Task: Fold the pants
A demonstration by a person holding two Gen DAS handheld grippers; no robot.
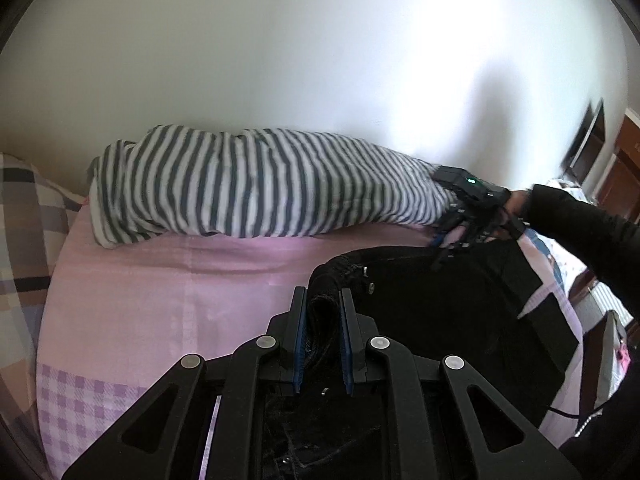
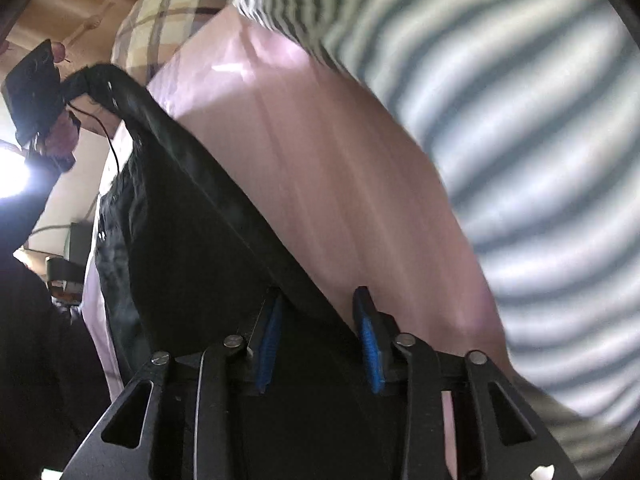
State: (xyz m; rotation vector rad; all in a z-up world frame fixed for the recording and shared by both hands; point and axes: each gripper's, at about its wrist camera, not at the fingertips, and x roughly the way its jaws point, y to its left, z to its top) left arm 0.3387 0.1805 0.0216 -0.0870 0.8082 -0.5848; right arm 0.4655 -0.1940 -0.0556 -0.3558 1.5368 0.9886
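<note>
Black pants (image 1: 448, 292) lie on a pink bed sheet (image 1: 168, 280). My left gripper (image 1: 323, 300) is shut on one end of their waistband and holds it above the sheet. In the left wrist view my right gripper (image 1: 452, 236) is at the far end of the waistband, by the striped duvet. In the right wrist view the pants (image 2: 192, 240) stretch from my right gripper (image 2: 320, 312), whose jaws stand apart around the fabric edge, to the left gripper (image 2: 72, 84) at the upper left. The blur hides whether the right pads pinch the cloth.
A rolled grey-and-white striped duvet (image 1: 256, 184) lies along the white wall at the far side of the bed. A checked pillow (image 1: 24, 216) sits at the left. Wooden furniture (image 1: 620, 168) stands at the far right.
</note>
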